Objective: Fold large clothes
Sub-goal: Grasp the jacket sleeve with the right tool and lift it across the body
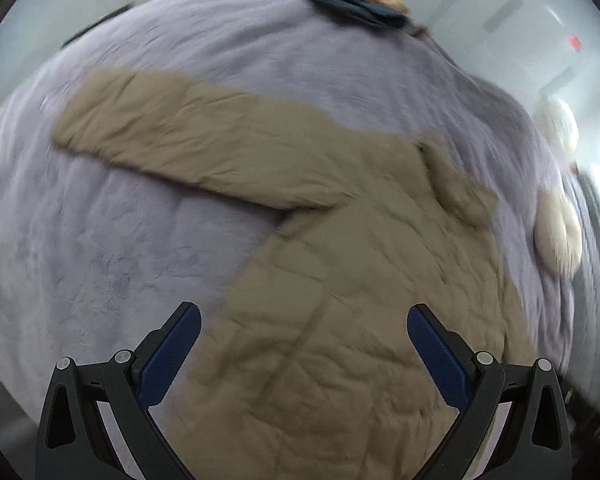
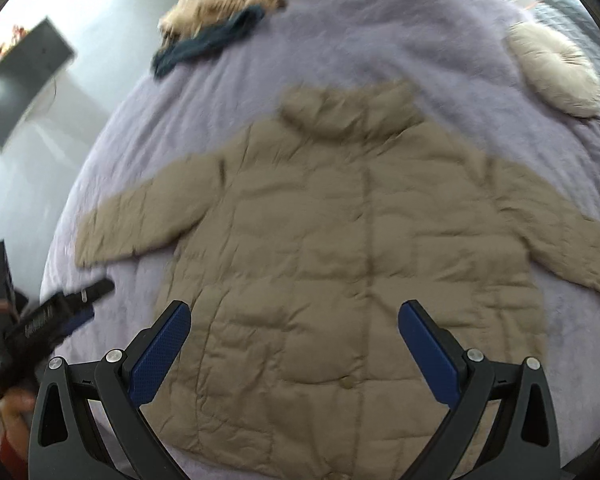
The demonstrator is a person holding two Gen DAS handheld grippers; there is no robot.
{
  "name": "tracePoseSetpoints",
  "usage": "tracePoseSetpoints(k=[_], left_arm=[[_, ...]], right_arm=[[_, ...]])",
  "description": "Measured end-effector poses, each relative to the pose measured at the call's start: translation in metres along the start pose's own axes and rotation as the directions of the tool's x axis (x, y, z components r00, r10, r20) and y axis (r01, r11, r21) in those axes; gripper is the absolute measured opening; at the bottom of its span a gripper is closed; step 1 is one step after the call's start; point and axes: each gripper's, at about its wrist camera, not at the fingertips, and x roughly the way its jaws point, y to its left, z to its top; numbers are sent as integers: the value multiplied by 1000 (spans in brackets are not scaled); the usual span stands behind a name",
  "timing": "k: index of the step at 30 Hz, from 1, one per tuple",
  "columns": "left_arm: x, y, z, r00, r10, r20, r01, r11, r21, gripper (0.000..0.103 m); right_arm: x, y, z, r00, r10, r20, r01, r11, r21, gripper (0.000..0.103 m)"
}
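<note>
A tan quilted puffer jacket (image 2: 340,248) lies spread flat on a lilac blanket (image 2: 340,40), front up, collar away from me, both sleeves stretched out sideways. In the left wrist view the jacket (image 1: 340,320) fills the lower right and one sleeve (image 1: 172,136) reaches up to the left. My left gripper (image 1: 304,316) hangs open above the jacket's hem side with nothing between its blue pads. My right gripper (image 2: 294,312) is also open above the lower front of the jacket. The left gripper (image 2: 76,304) shows in the right wrist view at the lower left, held by a hand.
A dark teal garment (image 2: 208,44) and a brown furry item (image 2: 220,4) lie at the blanket's far left corner. A cream pillow (image 2: 556,68) rests at the far right. A dark screen (image 2: 20,76) stands on a white stand beyond the bed's left edge.
</note>
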Motion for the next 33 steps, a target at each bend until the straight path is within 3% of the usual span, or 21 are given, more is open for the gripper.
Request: tracePoseSetpoints(k=[4, 10, 16, 24, 26, 27, 28, 29, 31, 33], left_arm=[[27, 52, 27, 998, 13, 62, -6, 993, -115, 103], [82, 119, 77, 989, -74, 127, 101, 969, -225, 103], [131, 155, 109, 984, -107, 140, 145, 946, -292, 103], [138, 161, 160, 968, -110, 225, 171, 946, -276, 101], [134, 160, 169, 969, -52, 241, 116, 959, -259, 75], [135, 160, 172, 971, -48, 236, 107, 964, -244, 47], [134, 161, 175, 971, -63, 232, 118, 966, -231, 25], [134, 161, 178, 969, -87, 232, 140, 965, -221, 20], [125, 159, 181, 966, -82, 245, 133, 971, -198, 19], [107, 148, 183, 955, -75, 287, 119, 984, -136, 19]], right_arm=[[42, 21, 9, 995, -25, -97, 20, 999, -44, 103], [101, 37, 16, 981, 39, -191, -44, 999, -22, 103], [140, 55, 27, 981, 61, -182, -70, 996, -46, 103], [171, 72, 65, 988, 87, -124, -90, 996, -12, 103], [175, 78, 78, 989, 101, -109, -102, 995, 1, 103], [177, 81, 84, 989, 111, -94, -111, 994, 6, 100], [179, 84, 88, 990, 119, -81, -118, 993, 9, 87], [182, 88, 94, 989, 125, -75, -125, 992, 11, 76], [196, 93, 103, 984, 148, -97, -146, 989, 32, 18], [209, 95, 107, 977, 190, -99, -183, 980, 83, 12]])
